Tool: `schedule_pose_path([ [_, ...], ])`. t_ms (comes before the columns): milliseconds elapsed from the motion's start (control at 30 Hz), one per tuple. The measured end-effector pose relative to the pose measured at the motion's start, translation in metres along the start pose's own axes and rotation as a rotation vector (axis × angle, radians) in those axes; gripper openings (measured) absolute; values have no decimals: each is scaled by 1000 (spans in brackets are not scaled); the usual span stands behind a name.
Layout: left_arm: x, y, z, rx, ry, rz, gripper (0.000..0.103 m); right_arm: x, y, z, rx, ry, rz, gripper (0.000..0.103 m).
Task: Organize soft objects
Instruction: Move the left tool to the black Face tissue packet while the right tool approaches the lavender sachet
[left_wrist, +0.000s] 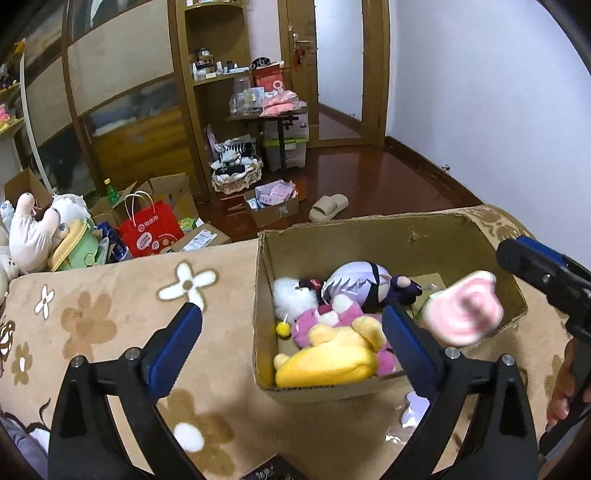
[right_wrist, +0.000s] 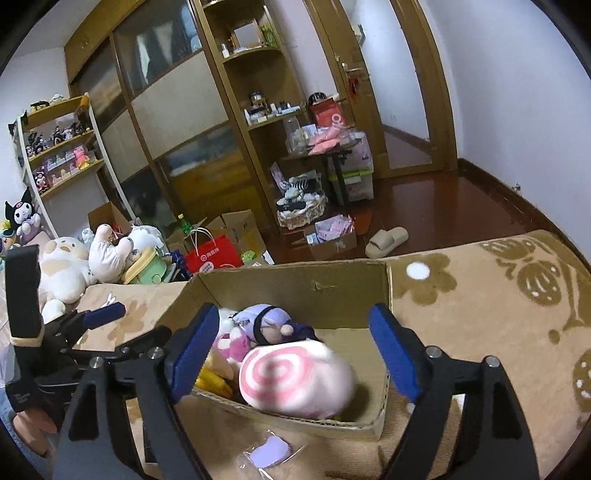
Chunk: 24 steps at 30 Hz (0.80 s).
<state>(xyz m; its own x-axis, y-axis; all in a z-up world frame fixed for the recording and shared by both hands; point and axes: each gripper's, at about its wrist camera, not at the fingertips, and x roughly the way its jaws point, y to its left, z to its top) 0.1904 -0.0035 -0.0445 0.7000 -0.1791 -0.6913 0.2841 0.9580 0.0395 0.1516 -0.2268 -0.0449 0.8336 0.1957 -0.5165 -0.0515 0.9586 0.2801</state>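
Note:
A cardboard box stands on a tan flowered blanket. In it lie a yellow plush, a pink plush, a white fluffy toy and a purple-haired doll. A pink-and-white swirl plush is blurred over the box's right side, free of both grippers. My left gripper is open and empty in front of the box. My right gripper is open just above the swirl plush; it also shows in the left wrist view.
A small purple item in a clear wrapper lies on the blanket before the box. On the floor beyond are plush toys, a red paper bag, cartons and a slipper.

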Motion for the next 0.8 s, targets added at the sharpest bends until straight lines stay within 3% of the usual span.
schedule_pose_path([
  [100, -5, 3, -2, -14, 14, 10, 97, -7, 3, -1, -4, 9, -5, 103],
  [433, -34, 11, -12, -44, 56, 22, 97, -34, 16, -14, -43, 26, -29, 103],
  [567, -37, 16, -23, -90, 125, -19, 97, -45, 21, -21, -49, 27, -36, 103],
  [800, -46, 23, -37, -128, 180, 24, 97, -57, 26, -33, -70, 66, -44, 103],
])
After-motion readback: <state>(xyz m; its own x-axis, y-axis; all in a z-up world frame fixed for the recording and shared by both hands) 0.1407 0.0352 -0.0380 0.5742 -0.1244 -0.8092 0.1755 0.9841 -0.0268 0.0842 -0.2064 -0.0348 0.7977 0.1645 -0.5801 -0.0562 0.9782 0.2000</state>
